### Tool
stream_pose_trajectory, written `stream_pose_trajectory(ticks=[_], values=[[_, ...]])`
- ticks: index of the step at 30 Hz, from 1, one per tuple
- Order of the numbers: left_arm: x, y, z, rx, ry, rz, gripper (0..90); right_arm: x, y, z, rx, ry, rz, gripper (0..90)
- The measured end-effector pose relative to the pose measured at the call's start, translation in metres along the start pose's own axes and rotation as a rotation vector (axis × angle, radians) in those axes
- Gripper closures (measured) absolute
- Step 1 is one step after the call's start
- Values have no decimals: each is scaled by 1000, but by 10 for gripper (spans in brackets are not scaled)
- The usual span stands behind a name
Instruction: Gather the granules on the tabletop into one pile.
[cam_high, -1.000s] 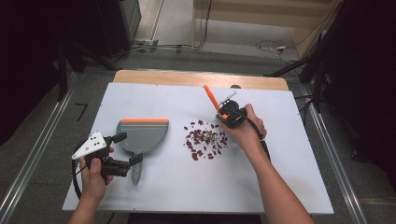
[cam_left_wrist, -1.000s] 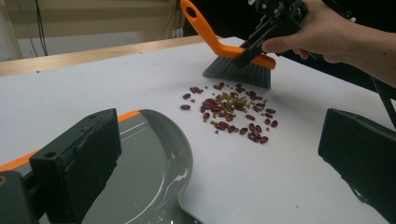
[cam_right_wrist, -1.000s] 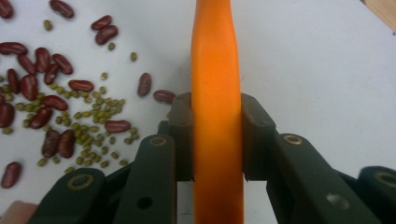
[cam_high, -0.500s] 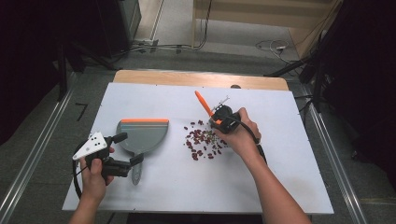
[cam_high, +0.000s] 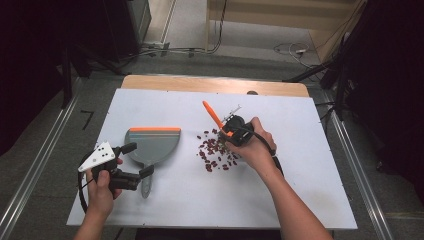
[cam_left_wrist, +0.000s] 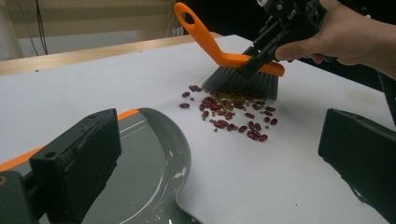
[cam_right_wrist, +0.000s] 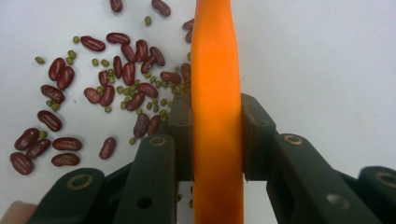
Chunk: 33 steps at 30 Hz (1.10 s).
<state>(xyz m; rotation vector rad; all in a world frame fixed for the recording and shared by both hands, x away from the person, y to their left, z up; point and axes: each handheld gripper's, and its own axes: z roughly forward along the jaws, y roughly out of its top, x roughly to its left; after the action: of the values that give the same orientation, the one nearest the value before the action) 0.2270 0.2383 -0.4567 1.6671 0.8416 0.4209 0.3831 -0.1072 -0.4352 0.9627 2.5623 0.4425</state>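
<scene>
A grey dustpan with an orange front lip lies flat on the white table, left of centre. My left gripper stands open at the pan's near end, by its handle. In the left gripper view the left gripper has its jaws wide apart, and the dustpan lies under the left jaw. A scatter of red beans and small green ones lies mid-table. My right gripper is shut on the orange handle of a brush, whose grey bristles rest at the far edge of the beans.
A wooden strip runs along the table's far edge. Metal rails flank the table on the floor, and cables lie beyond it. Bare white surface stretches to the right and toward the near edge.
My right gripper has carried the brush leftward, onto the far side of the bean pile. The left gripper and dustpan have stayed put.
</scene>
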Motion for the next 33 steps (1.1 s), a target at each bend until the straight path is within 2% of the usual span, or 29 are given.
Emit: stream_pose_trajectory(ticks=[6, 11, 12, 13, 14, 15, 16, 17, 18, 19, 20, 21, 22, 23, 24, 27, 29, 31, 33], values=[[0, -1, -1, 0, 1, 0, 0, -2, -1, -3, -14, 28, 0, 690], [2, -1, -2, -2, 8, -5, 0, -16, -4, -21, -97, 45, 43, 690], [2, -1, -3, -3, 7, -9, 0, -14, -4, -29, -124, 82, 47, 690], [2, -2, -3, -4, 8, -9, 0, -13, -4, -32, -130, 107, 42, 689], [3, -2, -3, -4, 10, -10, 0, -11, -3, -34, -136, 153, 31, 689], [3, -2, -2, -4, 11, -12, 0, -11, -3, -34, -136, 153, 31, 689], [3, -2, -3, -5, 14, -12, 0, -2, -1, -38, -139, 217, 11, 689], [3, -1, -3, -6, 16, -13, 0, -2, -1, -38, -139, 217, 11, 689], [3, -1, -3, -8, 17, -13, 0, 8, 1, -40, -129, 265, 15, 689], [3, -1, -3, -9, 19, -12, 0, 13, 2, -40, -129, 288, 4, 690], [3, -1, -4, -9, 20, -11, 0, 13, 2, -40, -129, 288, 4, 690], [2, -1, -4, -12, 19, -13, 0, 26, 5, -39, -127, 360, -1, 689], [2, -1, -4, -13, 20, -12, 0, 30, 6, -38, -126, 387, -1, 689], [3, -1, -5, -14, 21, -12, 0, 30, 6, -38, -126, 387, -1, 689], [3, -1, -5, -13, 22, -11, 0, 35, 8, -36, -122, 411, -2, 689], [3, -1, -5, -12, 23, -11, 0, 50, 12, -26, -89, 449, -17, 689], [3, -1, -6, -11, 23, -10, 0, 55, 13, -17, -64, 471, -14, 689], [4, -2, -6, -15, 22, -12, 0, 56, 15, -7, -34, 471, -7, 689], [4, -2, -6, -13, 24, -13, 0, 53, 16, -1, -28, 447, 8, 689]])
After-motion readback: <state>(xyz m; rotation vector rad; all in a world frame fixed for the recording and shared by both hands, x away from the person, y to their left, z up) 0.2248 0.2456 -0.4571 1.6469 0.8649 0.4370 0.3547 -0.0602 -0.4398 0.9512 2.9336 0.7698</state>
